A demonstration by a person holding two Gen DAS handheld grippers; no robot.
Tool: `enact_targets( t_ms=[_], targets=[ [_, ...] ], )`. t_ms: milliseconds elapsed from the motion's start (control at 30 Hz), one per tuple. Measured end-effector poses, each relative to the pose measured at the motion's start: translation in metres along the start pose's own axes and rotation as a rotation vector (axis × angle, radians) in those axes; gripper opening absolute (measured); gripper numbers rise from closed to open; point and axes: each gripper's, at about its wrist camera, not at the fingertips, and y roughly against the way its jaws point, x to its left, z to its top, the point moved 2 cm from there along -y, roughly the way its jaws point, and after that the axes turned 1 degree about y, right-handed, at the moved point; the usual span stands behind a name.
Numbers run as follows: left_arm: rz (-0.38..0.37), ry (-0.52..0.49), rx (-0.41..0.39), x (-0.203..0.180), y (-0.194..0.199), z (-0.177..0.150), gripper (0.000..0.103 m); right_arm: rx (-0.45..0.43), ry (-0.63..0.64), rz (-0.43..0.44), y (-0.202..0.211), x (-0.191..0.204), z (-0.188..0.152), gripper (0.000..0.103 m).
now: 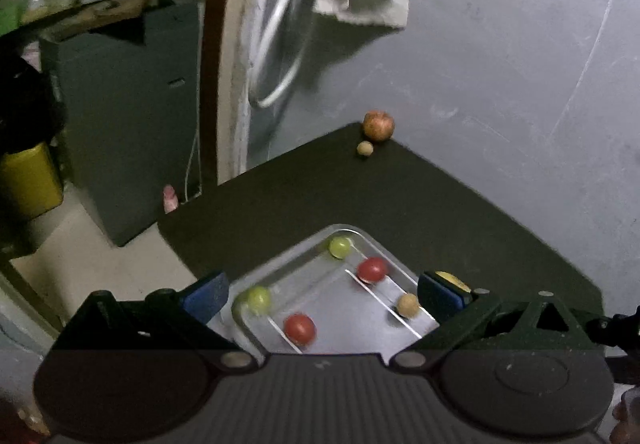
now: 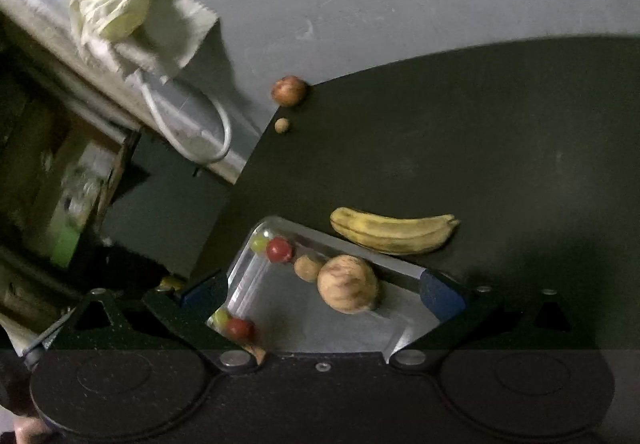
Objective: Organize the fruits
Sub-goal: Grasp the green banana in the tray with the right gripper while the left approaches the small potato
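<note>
Tray (image 2: 400, 272): holds apple (image 2: 347, 283), small fruits
Banana (image 2: 394, 231): on surface (image 2: 500, 144) — beside tray
Jaws: both grippers — left gripper (image 1: 322, 294), right gripper (image 2: 322, 290) — open, empty

No text, label, brand, number or sign could be read in either view. The tray (image 1: 276, 264) bore no markings, and the fruit in it carried no stickers. Beside the tray, the banana (image 2: 394, 232) showed only dark streaks, no label. At the far table corner beyond the tray, the apple (image 1: 378, 125) was plain. Left of the tray, the grey cabinet (image 1: 128, 116) showed a small dark plate, too blurred to tell whether it carried writing. The shelf items above the cabinet were too blurred and dim for any lettering to be made out.
</note>
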Motion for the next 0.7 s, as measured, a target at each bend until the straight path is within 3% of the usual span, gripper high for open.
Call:
enact_targets(
  t_ms=[233,400,700],
  targets=[
    [-0.098,-0.111,0.077,0.008,-0.06,0.064,0.102,-0.073,-0.127,-0.057,-0.029,0.024,0.008,0.102],
    [-0.17,-0.257,0.119,0.004,-0.113,0.097,0.102,-0.137,-0.193,-0.13,-0.048,0.04,0.008,0.102],
    [-0.421,-0.525,0.134,0.001,-0.211,0.129,0.102,-0.336,-0.313,-0.334,-0.098,0.085,-0.011,0.101]
  ],
)
